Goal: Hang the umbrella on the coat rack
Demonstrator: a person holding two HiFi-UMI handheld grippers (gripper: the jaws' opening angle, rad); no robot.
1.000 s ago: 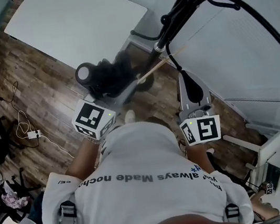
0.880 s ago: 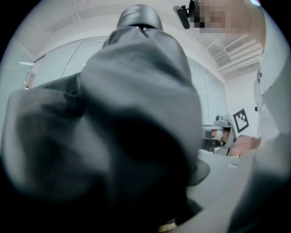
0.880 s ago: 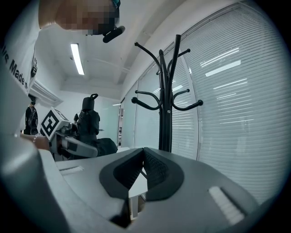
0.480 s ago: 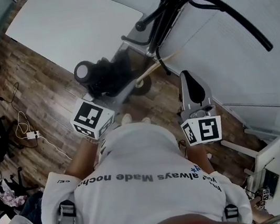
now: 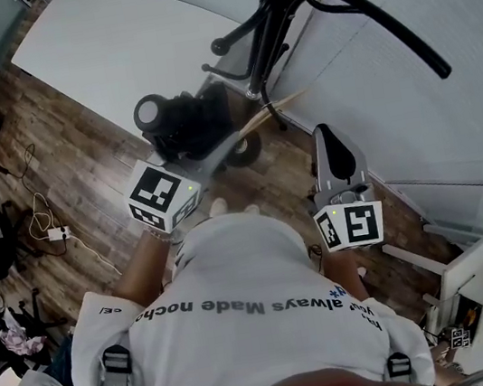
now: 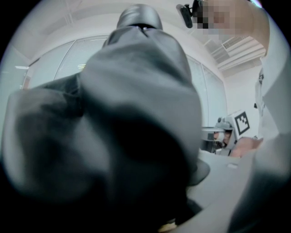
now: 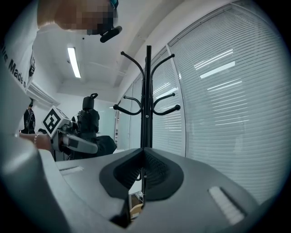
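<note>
The folded black umbrella (image 5: 177, 127) (image 6: 136, 113) is carried above the floor in the left gripper (image 5: 203, 153). Its jaws seem clamped on the fabric, though cloth fills that gripper's view. The umbrella's pale wooden end (image 5: 274, 111) points at the black coat rack (image 5: 278, 2) (image 7: 148, 91) nearby. The right gripper (image 5: 328, 141) (image 7: 143, 182) is closed and empty. Below are a wood-plank floor (image 5: 84, 182) and a white table (image 5: 125, 42), and slatted blinds (image 7: 218, 91) line the wall.
</note>
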